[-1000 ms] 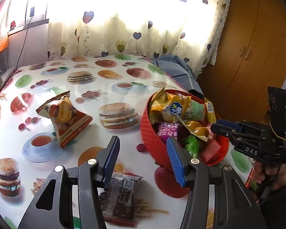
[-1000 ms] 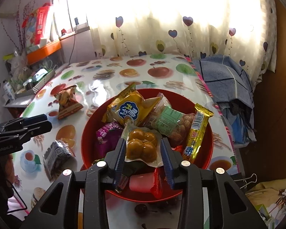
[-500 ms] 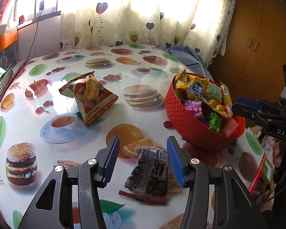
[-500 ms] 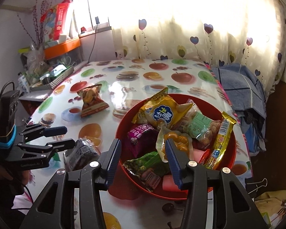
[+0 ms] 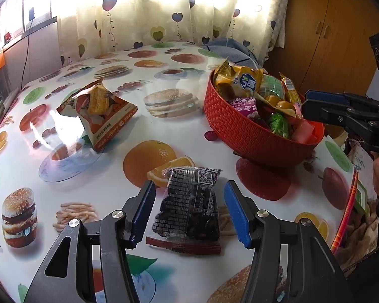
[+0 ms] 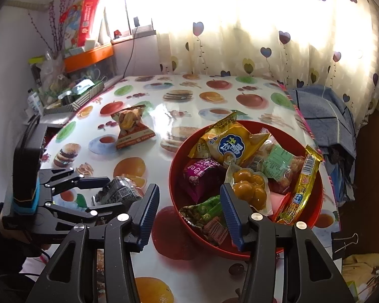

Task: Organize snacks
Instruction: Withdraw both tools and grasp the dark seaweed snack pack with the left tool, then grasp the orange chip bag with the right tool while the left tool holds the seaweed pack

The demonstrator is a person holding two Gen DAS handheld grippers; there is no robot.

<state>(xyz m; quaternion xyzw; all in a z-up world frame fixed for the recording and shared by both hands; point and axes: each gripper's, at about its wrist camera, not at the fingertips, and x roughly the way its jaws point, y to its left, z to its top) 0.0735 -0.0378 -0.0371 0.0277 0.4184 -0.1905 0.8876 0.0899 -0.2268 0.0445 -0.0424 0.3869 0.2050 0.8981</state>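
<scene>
A dark clear-wrapped snack packet (image 5: 189, 202) lies flat on the table between the open fingers of my left gripper (image 5: 189, 212), apart from both pads. It also shows in the right wrist view (image 6: 121, 192) with the left gripper (image 6: 106, 192) around it. A red basket (image 5: 242, 131) full of snack packets stands to the right; in the right wrist view the basket (image 6: 179, 161) sits just ahead of my open, empty right gripper (image 6: 189, 214). An orange triangular snack packet (image 5: 98, 111) lies at the left, also in the right wrist view (image 6: 131, 126).
The table has a glossy food-print cloth (image 5: 63, 202). Its right edge (image 5: 351, 197) is close behind the basket. A blue cloth (image 6: 321, 108) lies at the far right. A tray of clutter (image 6: 73, 96) sits at the far left by the window. A wooden cupboard (image 5: 328, 38) stands behind.
My left gripper has moved forward and down so the dark packet now lies between its fingers. My right gripper let go of the yellow-ball packet, opened wide and pulled back from the basket.
</scene>
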